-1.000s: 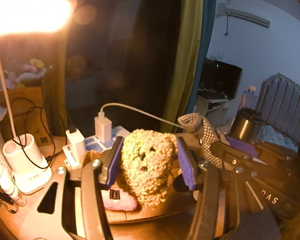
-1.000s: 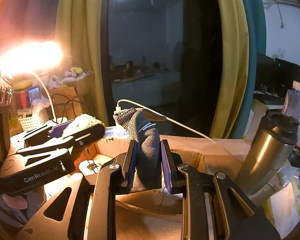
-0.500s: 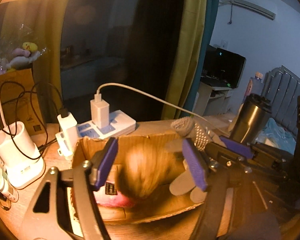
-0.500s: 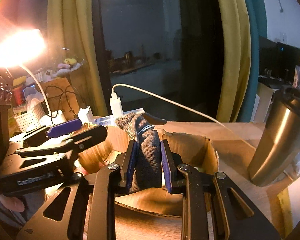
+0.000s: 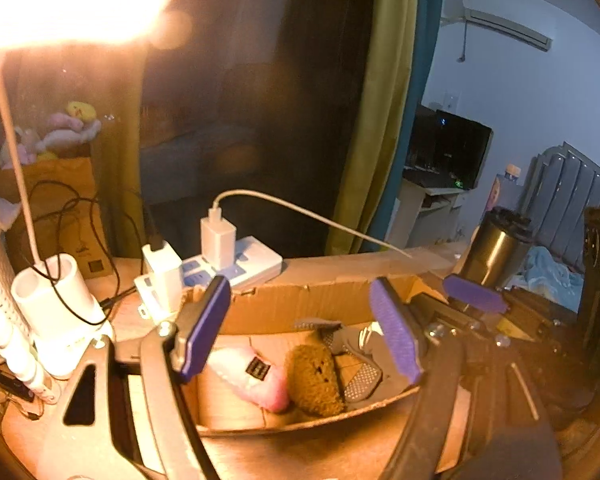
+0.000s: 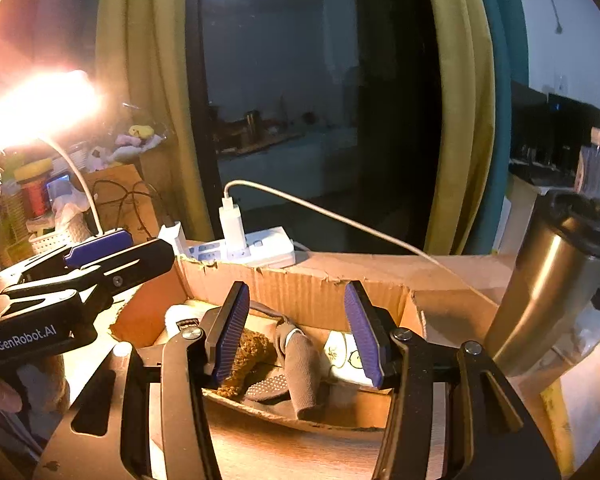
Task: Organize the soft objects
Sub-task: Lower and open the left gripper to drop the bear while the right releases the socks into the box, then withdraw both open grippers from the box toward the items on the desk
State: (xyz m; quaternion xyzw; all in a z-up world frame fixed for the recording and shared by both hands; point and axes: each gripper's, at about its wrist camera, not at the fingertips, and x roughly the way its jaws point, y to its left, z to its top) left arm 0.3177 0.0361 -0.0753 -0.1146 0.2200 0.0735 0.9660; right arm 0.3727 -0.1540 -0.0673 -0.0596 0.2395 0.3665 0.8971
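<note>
Soft things lie in the cardboard box (image 5: 300,304): a pink pouch (image 5: 256,380) at the left, a brown knitted toy (image 5: 314,380) touching it, and a grey glove (image 6: 300,360) beside that. The left gripper (image 5: 300,336) hangs above the box, its jaws opening with nothing pressed between them; the toy lies below the gap. The right gripper (image 6: 296,332) is likewise opening, its pads clear of the glove, which rests on the box floor beneath them.
</note>
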